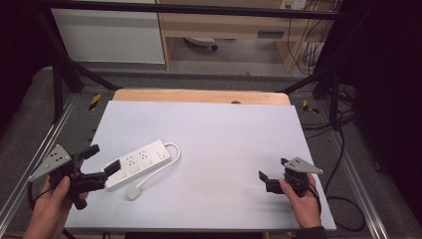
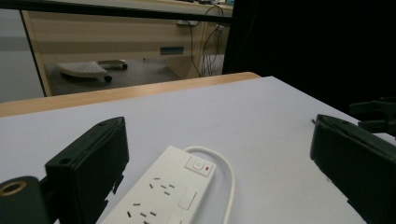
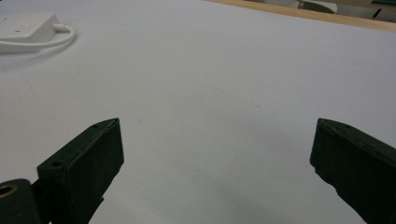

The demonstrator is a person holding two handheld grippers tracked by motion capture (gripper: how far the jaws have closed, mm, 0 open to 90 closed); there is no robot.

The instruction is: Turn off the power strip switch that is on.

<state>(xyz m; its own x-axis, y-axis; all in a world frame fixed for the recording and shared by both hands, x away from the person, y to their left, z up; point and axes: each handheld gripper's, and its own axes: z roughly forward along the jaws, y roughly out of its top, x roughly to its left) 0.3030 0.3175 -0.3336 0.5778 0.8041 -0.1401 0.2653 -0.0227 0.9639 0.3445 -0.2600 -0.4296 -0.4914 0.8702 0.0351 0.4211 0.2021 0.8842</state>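
A: What is lying under everything?

B: The white worktop (image 1: 224, 149) is spreading out beneath both grippers, with a strip of bare wood showing along its far edge.

A: And the main thing on it?

B: A white power strip (image 1: 138, 163) is lying flat on the worktop, right at the left gripper (image 1: 102, 159). In the high view its near end is sitting between the fingers (image 1: 112, 167) or just below them; whether they are touching it cannot be told. In the left gripper view the strip (image 2: 163, 196) is running forward between the two fingers (image 2: 91, 163), its switch at the far end.

A: How are those fingers standing?

B: They are gaping wide and gripping nothing.

A: The other gripper?

B: The right gripper (image 1: 272, 174) is hovering well apart from the strip, over bare worktop. Its fingers (image 3: 84, 163) are spread wide as well, holding nothing.

A: Anything smaller?

B: The strip's white cord (image 1: 166, 162) is looping out from the far end and curling back to a white plug (image 1: 133, 192), which is lying on the worktop just beyond the left fingers, toward the right gripper.
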